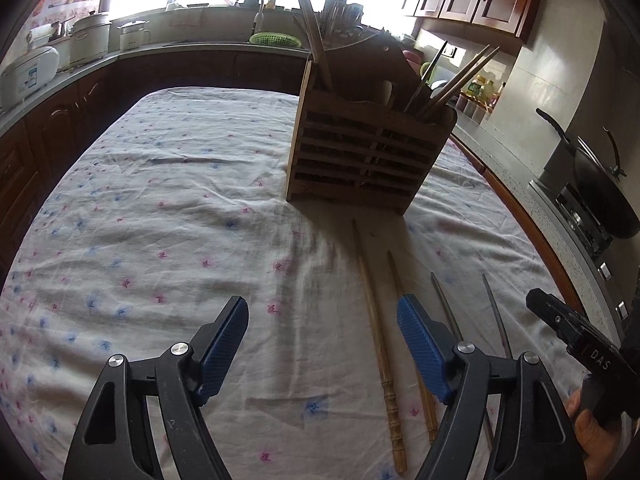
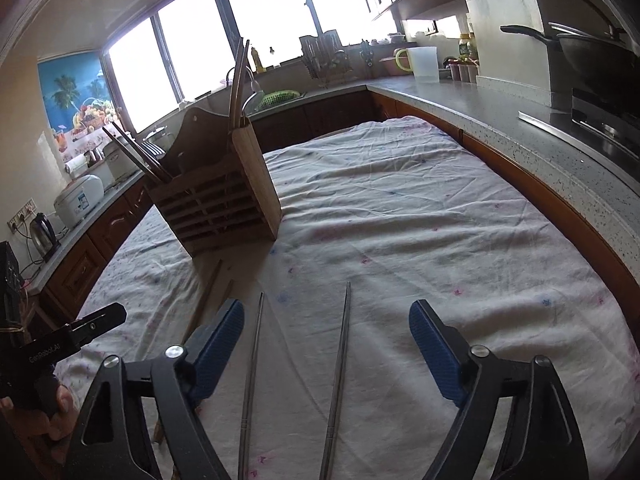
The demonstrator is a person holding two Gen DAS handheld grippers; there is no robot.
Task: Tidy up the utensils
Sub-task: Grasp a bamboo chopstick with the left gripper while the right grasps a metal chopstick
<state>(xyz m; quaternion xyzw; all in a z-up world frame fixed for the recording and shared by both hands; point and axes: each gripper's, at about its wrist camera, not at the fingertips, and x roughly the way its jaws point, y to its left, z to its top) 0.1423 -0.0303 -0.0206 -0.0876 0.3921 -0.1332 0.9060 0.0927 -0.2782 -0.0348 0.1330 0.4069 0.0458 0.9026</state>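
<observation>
A slatted wooden utensil holder (image 1: 360,152) (image 2: 224,196) stands upright on the flowered cloth with several chopsticks in it. In front of it two wooden chopsticks (image 1: 376,340) (image 2: 208,296) and two metal chopsticks (image 1: 444,304) (image 2: 342,360) lie side by side on the cloth. My left gripper (image 1: 322,308) hovers open over the cloth; one wooden chopstick lies between its fingers and the other runs under the right finger. My right gripper (image 2: 328,312) is open above both metal chopsticks, which lie between its blue pads (image 2: 436,352) untouched. Each gripper shows at the edge of the other's view.
The table's far edge (image 2: 400,120) meets dark wooden cabinets. A grey counter (image 2: 540,152) runs along the right with a black wok (image 1: 600,192) on the stove. Rice cookers (image 1: 28,76) and a kettle (image 2: 42,232) stand on the left counter, a sink (image 1: 256,28) by the window.
</observation>
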